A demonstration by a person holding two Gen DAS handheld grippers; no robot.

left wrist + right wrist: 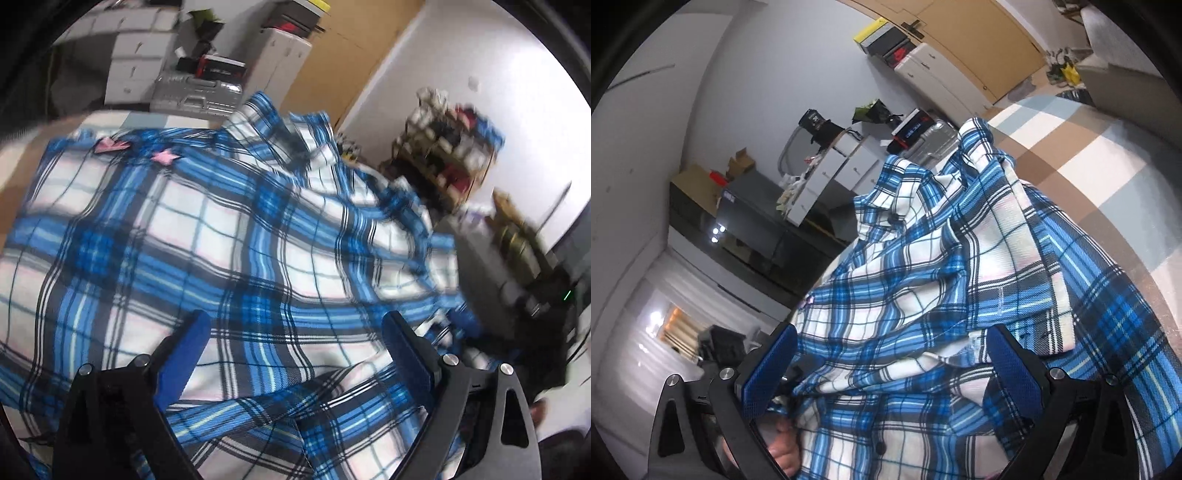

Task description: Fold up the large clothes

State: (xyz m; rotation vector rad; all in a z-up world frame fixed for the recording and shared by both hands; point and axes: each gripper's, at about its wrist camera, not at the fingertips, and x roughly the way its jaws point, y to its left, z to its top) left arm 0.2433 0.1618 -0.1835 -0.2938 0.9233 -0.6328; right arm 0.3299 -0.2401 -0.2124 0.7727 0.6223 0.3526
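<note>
Shirt: a blue, white and black plaid shirt (229, 236) lies spread over a bed, its collar (886, 199) toward the far edge and part of the cloth already doubled over itself, so the fold looks underway rather than finished.
Pink marks: two small pink patches (110, 144) sit on the cloth near the far edge in the left wrist view; what they are I cannot tell.
Left gripper: the left gripper (295, 350) hangs just above the shirt, fingers (184, 354) spread wide with nothing between them, probably placed to take up the next edge or panel.
Right gripper: the right gripper (890, 365) has its fingers (1015, 365) wide apart on either side of a bunched layer of shirt; the pads do not appear to press on it, though I cannot rule out light contact.
Bed: the bed cover (1089, 155) is checked in tan, white and pale blue, bare beyond the shirt.
Room: white drawer units (831, 173), a silver case (195, 96), stacked boxes (886, 40), a wooden door (979, 48) and a cluttered shelf rack (443, 147) line pale walls.
</note>
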